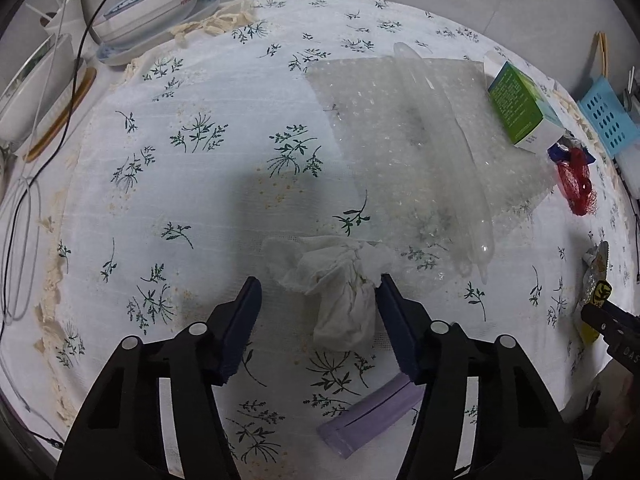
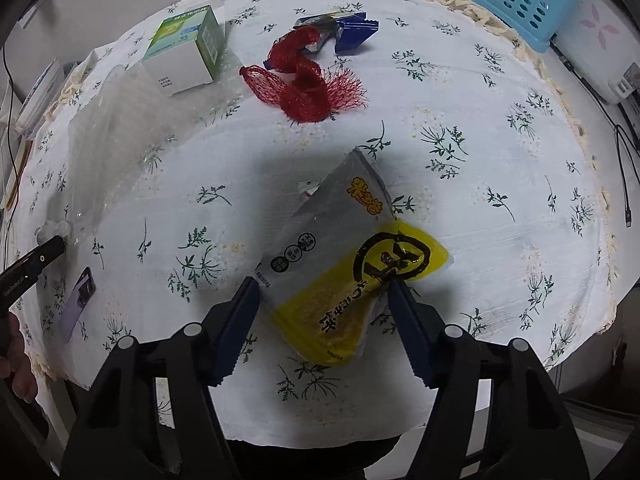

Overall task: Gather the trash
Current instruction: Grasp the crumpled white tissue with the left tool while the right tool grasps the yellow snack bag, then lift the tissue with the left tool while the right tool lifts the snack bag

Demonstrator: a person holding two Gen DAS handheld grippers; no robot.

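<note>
Bench: white floral cloth point(image 1: 192, 208) covers it, with dishes point(image 1: 148, 4) at one far corner and a blue basket point(image 2: 524, 0) at another.
Left wrist view: left gripper point(image 1: 318, 286) points down at a crumpled tissue point(image 1: 340, 292); its fingers point(image 1: 244, 320) stand half spread, the right-hand one touching the tissue, the other apart from it.
Left risk: soft tissue may squash sideways, so the fingers could nip only a corner or catch the cloth.
Only here: bubble wrap point(image 1: 420, 128) with a clear plastic tube point(image 1: 448, 152) lying on it, and a purple packet point(image 1: 372, 416) just below the fingers.
Right wrist view: right gripper point(image 2: 324, 286) straddles a yellow snack wrapper point(image 2: 348, 272); its fingers point(image 2: 412, 332) are half spread, both at the wrapper's edges, no firm pinch evident.
Right risk: slick film may buckle or slide out.
Only here: red mesh net point(image 2: 304, 84) and blue wrapper point(image 2: 352, 32) shown whole, green box point(image 2: 184, 52) near them.
</note>
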